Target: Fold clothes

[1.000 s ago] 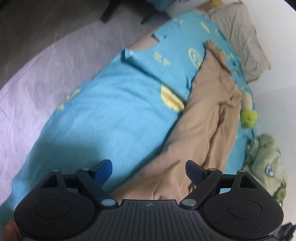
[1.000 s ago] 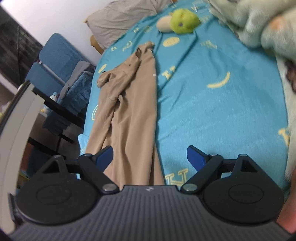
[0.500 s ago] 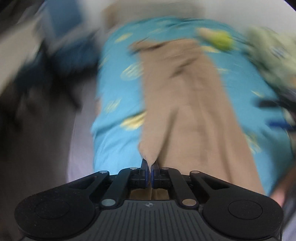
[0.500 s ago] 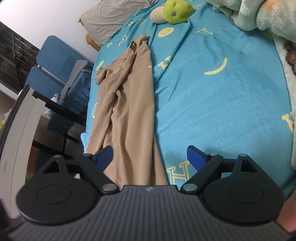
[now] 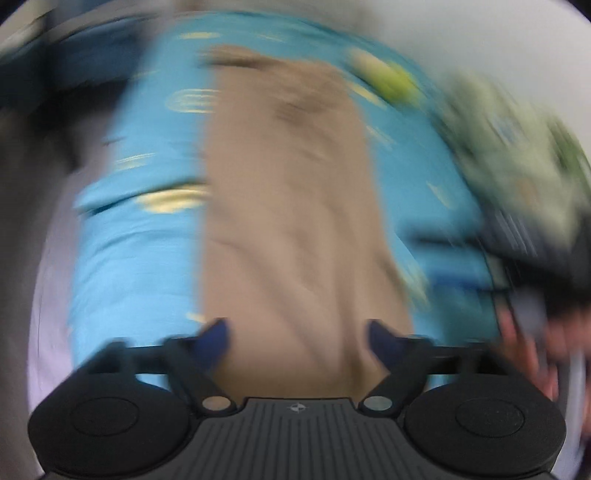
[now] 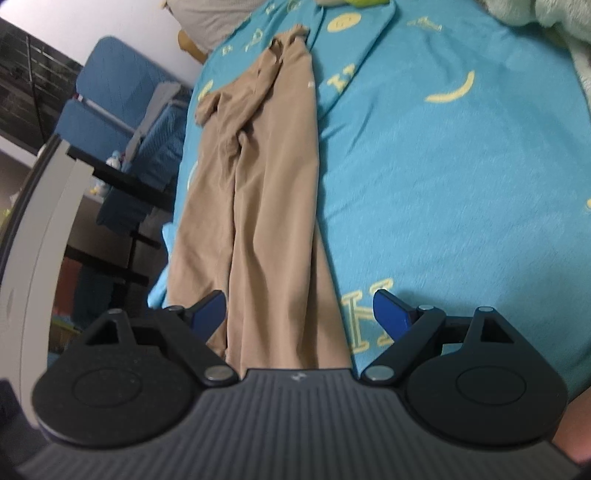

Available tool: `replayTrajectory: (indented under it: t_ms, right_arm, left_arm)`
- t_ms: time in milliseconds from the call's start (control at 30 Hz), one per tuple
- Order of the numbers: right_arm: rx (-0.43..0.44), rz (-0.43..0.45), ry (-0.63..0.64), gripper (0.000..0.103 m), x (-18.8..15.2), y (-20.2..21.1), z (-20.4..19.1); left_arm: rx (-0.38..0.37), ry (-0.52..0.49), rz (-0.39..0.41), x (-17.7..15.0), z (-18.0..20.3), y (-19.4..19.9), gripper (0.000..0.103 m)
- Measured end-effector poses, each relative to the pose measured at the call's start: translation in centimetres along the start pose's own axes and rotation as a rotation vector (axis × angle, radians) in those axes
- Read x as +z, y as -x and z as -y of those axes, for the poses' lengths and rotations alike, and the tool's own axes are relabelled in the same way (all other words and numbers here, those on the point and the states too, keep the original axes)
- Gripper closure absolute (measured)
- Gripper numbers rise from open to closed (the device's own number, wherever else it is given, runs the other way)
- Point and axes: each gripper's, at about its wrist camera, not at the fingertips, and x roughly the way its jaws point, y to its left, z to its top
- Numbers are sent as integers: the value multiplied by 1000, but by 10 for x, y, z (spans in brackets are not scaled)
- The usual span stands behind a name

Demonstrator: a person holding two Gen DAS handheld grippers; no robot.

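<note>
Tan trousers (image 6: pixel 258 177) lie lengthwise on a bed with a blue patterned sheet (image 6: pixel 443 177), their near end under my grippers. The left wrist view is motion-blurred; there the trousers (image 5: pixel 288 221) fill the middle. My left gripper (image 5: pixel 297 338) is open, its blue fingertips apart over the near end of the trousers. My right gripper (image 6: pixel 299 314) is open and empty, straddling the near end of the trousers. The right gripper and hand show as a dark blur at the right of the left wrist view (image 5: pixel 517 266).
A grey pillow (image 6: pixel 210 18) and a green plush toy (image 5: pixel 395 79) lie at the bed's head. A pale green blanket (image 6: pixel 554 22) is heaped on the right. A blue chair (image 6: pixel 110 103) and a dark desk (image 6: pixel 122 184) stand left of the bed.
My left gripper was shut on the trouser edge half a second ago and is now open, having let go. The right gripper has moved lower and closer over the trousers' near end.
</note>
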Motion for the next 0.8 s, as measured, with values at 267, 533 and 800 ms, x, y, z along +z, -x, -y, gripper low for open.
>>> replayTrajectory:
  t_ms: [267,533,800]
  right_arm:
    - [-22,-103,51,14,-16,-21,-9]
    - [-139,-256,384,18,-58,-28,-55]
    - [-244,-196,536,93,-64,-3,-78]
  left_arm:
    - [-45,221,-126,4,-44,-36,12]
    - [-39,48,-222,-6,-16,-29,63]
    - [-36,75,-15,-6,-13,27,99]
